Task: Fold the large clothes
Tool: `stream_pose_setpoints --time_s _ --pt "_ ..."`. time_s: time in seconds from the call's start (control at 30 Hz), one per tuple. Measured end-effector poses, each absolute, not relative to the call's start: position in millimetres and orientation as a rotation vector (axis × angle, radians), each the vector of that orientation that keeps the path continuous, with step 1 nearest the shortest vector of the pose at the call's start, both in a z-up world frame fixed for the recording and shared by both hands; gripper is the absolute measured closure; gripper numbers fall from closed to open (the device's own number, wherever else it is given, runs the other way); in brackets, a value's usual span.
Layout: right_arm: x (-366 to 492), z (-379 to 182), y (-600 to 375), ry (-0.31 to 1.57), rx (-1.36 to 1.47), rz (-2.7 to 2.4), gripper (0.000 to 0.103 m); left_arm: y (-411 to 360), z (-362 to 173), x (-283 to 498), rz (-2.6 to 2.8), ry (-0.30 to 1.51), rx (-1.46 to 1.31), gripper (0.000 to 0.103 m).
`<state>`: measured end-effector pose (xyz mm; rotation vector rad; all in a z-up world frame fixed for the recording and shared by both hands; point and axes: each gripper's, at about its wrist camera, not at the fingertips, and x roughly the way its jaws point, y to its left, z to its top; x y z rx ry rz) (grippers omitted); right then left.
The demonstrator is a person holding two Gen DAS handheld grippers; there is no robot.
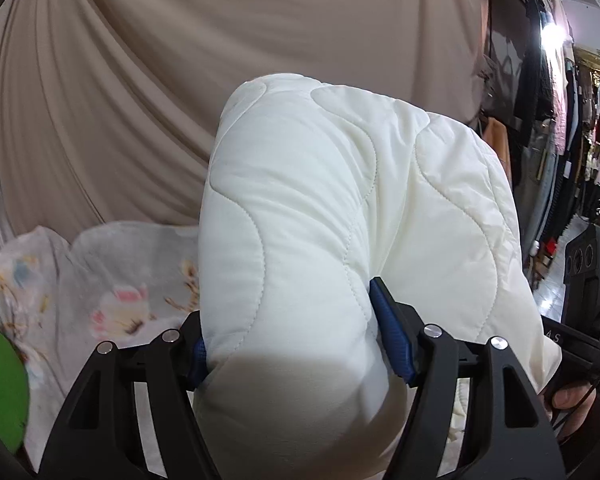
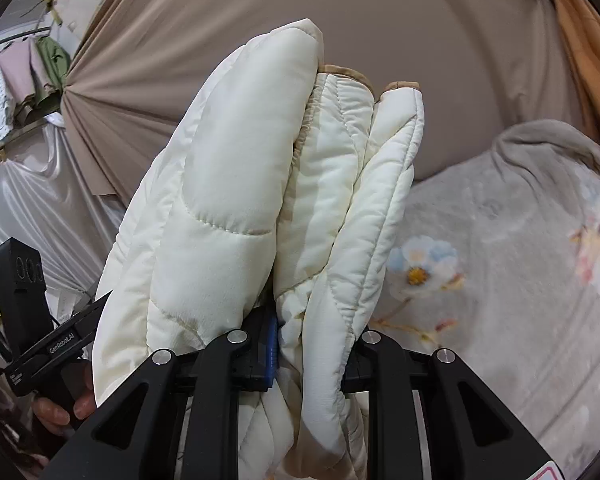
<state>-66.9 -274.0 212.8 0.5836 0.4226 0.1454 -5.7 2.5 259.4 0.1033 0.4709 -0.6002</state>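
Both tools clenched on the white quilted jacket (image 1: 340, 208): left tool (image 1: 300, 344) around a thick fold, right tool (image 2: 312, 344) on bunched layers, jacket raised above the flowered blanket (image 2: 500, 264). Better to keep both grips firm and level, lowering evenly so layers stay stacked.

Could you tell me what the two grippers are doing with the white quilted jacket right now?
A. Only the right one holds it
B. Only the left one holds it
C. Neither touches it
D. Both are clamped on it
D: the left gripper squeezes a thick fold of the jacket between its blue pads, and the right gripper pinches several bunched layers of it.
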Motion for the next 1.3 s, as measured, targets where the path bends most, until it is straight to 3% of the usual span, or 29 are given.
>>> stream_pose_setpoints --time_s 0.3,0.5,0.57,0.7,0.8,0.87,1.0,1.17,1.3 --pt "5 228 -231 0.405 0.531 0.208 0.082 53 273 42 -0.536 0.422 0.098 0.037" --pt "53 204 -208 0.477 0.55 0.202 0.082 71 242 86 -0.538 0.479 0.097 0.037" --pt "72 179 -205 0.535 0.564 0.178 0.079 74 215 108 -0.539 0.54 0.079 0.035" --pt "108 89 -201 0.735 0.601 0.109 0.069 81 111 165 -0.512 0.767 0.028 0.029" --pt "114 10 -205 0.926 0.625 -0.009 0.068 87 20 183 -0.407 0.938 0.094 0.036" --pt "94 -18 -214 0.955 0.714 -0.073 0.069 99 -7 174 -0.399 0.976 0.099 0.036" --pt "60 14 -208 0.9 0.693 -0.127 0.069 115 13 154 -0.391 0.934 0.067 0.033" --pt "79 40 -179 0.916 0.492 -0.104 0.067 106 37 151 -0.411 0.903 0.051 0.027" --pt "95 44 -178 0.922 0.577 -0.053 0.066 97 36 143 -0.417 0.894 0.078 0.027"
